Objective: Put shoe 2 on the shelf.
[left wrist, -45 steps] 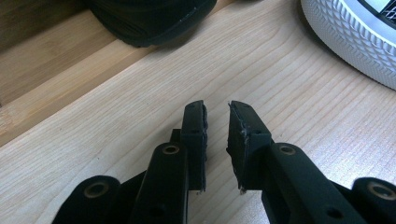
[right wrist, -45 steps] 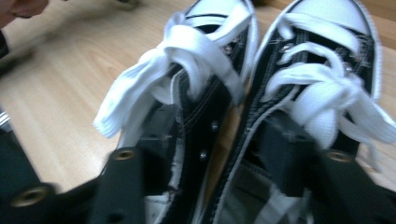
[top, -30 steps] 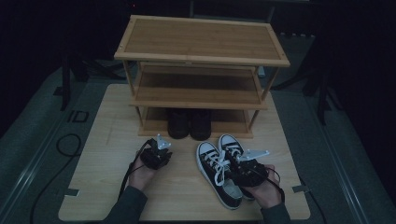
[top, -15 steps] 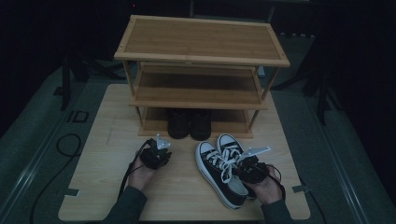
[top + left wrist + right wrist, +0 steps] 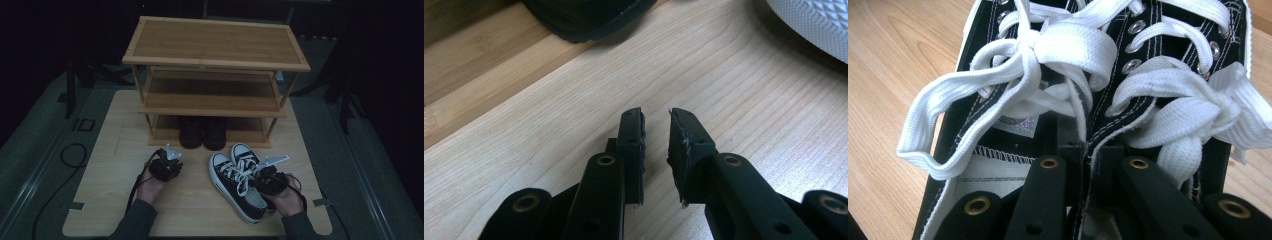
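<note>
A pair of black sneakers (image 5: pixel 231 176) with white laces (image 5: pixel 1048 55) lies on the wooden table (image 5: pixel 112 155), toes toward the shoe rack. My right gripper (image 5: pixel 257 181) is at their heel end, shut on the two inner collar edges pinched together (image 5: pixel 1088 147). My left gripper (image 5: pixel 172 161) hovers low over bare table to the left of the sneakers. Its jaws (image 5: pixel 655 114) stand a narrow gap apart with nothing between them. A white sneaker toe (image 5: pixel 814 25) shows at that view's upper right.
A three-shelf bamboo shoe rack (image 5: pixel 215 45) stands at the back of the table. A pair of dark shoes (image 5: pixel 202 132) sits on its bottom shelf, close ahead of the left gripper (image 5: pixel 589 15). Cables trail off the table's left side (image 5: pixel 75 155).
The right hand and the sneakers have shifted only slightly. The left gripper has stayed where it was.
</note>
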The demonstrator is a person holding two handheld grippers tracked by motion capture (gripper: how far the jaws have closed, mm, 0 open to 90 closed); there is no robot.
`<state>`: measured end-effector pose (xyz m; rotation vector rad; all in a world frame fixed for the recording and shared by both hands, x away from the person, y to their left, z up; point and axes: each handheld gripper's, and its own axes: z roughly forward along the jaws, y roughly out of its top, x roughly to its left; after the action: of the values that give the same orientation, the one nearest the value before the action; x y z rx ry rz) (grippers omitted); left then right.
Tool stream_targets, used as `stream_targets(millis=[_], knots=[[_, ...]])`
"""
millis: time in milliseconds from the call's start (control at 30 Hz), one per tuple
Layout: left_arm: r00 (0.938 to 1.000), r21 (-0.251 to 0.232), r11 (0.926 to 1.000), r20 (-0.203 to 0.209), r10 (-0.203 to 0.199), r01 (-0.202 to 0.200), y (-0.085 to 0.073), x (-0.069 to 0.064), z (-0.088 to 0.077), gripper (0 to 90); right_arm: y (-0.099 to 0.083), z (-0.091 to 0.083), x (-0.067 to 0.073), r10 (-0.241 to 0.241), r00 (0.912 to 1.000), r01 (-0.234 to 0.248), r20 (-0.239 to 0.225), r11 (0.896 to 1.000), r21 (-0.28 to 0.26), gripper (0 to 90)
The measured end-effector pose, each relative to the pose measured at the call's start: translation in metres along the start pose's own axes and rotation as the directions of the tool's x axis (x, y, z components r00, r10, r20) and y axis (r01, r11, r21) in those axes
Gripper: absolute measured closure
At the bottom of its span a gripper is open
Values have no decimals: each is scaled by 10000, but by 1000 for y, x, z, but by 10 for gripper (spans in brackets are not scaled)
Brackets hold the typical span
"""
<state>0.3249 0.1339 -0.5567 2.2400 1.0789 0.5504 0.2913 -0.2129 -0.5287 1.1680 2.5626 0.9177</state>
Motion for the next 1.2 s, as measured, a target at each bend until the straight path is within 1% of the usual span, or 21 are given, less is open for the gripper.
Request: stream_targets(millis=[167, 400, 467, 600, 733, 1067, 1200], knots=[[10000, -16, 10000, -18, -22, 22, 0, 0, 0, 763, 1, -1, -1, -130, 9999, 130, -33, 9999, 12, 859], [10000, -23, 10000, -20, -55, 55, -1, 2, -1, 763, 2, -6, -5, -122, 9997, 120, -223, 9999, -75, 859], [10000, -19, 10000, -25, -67, 67, -1, 2, -1, 763, 4, -8, -6, -251, 9994, 249, -237, 9997, -75, 859], [10000, -24, 10000, -33, -85, 85, -1, 2, -1, 763, 7, -13, -8, -356, 9992, 354, -185, 9993, -116, 859], [9999, -47, 9999, -37, -103, 103, -1, 3, -1, 763, 10, -19, -12, -412, 9988, 408, -268, 9990, -179, 859], [9998, -2, 9998, -64, -195, 195, -3, 4, 0, 765, 17, -31, -20, -843, 9963, 840, -165, 9962, -217, 857], [9998, -5, 9998, -71, -210, 210, -3, 5, 0, 765, 20, -36, -23, -879, 9960, 875, -146, 9959, -238, 856]])
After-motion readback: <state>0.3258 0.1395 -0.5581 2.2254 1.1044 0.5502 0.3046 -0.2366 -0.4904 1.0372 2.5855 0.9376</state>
